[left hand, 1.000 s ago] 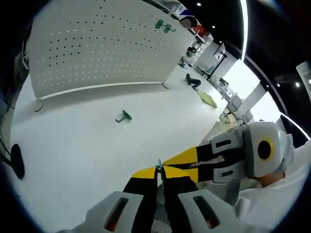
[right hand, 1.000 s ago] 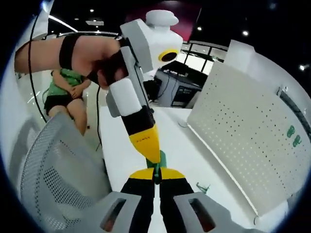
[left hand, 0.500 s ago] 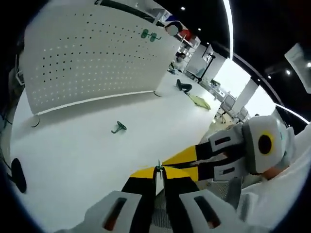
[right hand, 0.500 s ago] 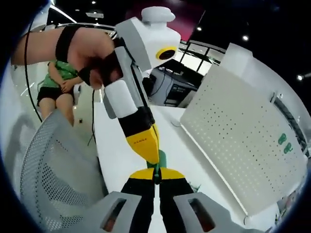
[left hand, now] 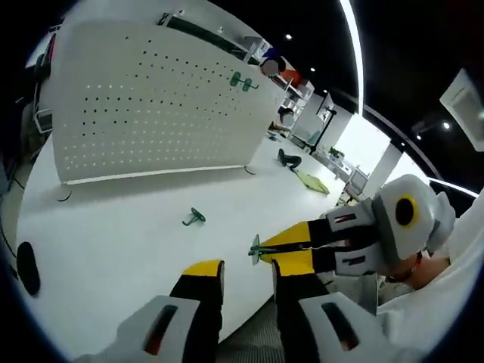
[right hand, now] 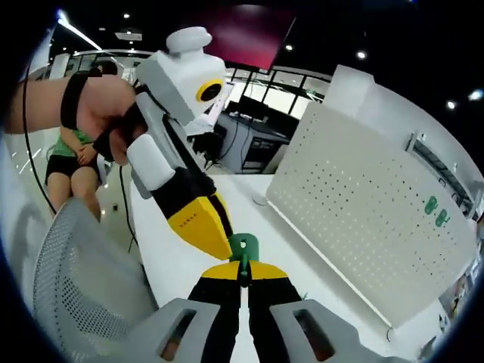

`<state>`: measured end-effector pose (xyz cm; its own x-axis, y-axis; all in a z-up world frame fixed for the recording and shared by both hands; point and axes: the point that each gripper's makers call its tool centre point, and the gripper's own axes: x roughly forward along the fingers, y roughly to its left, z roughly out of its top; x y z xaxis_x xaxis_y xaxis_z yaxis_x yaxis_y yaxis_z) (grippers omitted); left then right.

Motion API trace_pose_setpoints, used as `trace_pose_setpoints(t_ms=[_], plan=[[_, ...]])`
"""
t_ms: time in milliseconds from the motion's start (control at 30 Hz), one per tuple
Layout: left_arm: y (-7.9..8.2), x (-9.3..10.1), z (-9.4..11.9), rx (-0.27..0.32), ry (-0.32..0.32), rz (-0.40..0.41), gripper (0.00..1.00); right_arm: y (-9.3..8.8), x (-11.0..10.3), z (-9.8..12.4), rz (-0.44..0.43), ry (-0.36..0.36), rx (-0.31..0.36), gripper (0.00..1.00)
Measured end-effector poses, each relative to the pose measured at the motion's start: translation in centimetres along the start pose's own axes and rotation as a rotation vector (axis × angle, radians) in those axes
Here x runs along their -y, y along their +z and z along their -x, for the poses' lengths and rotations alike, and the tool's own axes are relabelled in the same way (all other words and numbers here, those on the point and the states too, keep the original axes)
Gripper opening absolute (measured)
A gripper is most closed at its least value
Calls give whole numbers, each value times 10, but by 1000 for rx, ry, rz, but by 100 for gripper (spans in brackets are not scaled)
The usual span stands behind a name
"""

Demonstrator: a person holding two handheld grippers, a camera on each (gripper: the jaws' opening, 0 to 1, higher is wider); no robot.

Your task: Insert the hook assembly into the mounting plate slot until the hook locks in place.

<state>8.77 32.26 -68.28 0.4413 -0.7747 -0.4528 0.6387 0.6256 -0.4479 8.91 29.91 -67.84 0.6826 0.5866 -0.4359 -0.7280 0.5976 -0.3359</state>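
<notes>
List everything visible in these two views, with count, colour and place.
Pegboard: one, white, upright at the table's far side.
Hooks on the pegboard: two, green, near its top edge.
Loose hook: one, green, lying on the table in front of the pegboard.
Held hook: one, green, between the right gripper's tips.
Table: one, white.
Mesh chair: one, grey, beside the table.
Seated person: one, green top, behind the chair.
Left gripper: yellow and black tips, open.
Right gripper: yellow and black tips, shut on the held hook.
</notes>
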Motion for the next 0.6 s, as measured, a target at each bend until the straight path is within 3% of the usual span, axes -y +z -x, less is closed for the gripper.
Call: trace_pose_setpoints(t_ms=[200,300,433,600], plan=[[1,-4,1,40,9,32,29,3,16,-1,-70,-20,18,1],[3,-2,1,65,-5,14,30,5,30,-2,-80,-56,21,1],[-3,1,-2,39,-22,-19,41,6,50,-1,-150,-109,47,1],[-1,0,-2,84,-22,-40,42,9,73,1,-231,-174,80,1]])
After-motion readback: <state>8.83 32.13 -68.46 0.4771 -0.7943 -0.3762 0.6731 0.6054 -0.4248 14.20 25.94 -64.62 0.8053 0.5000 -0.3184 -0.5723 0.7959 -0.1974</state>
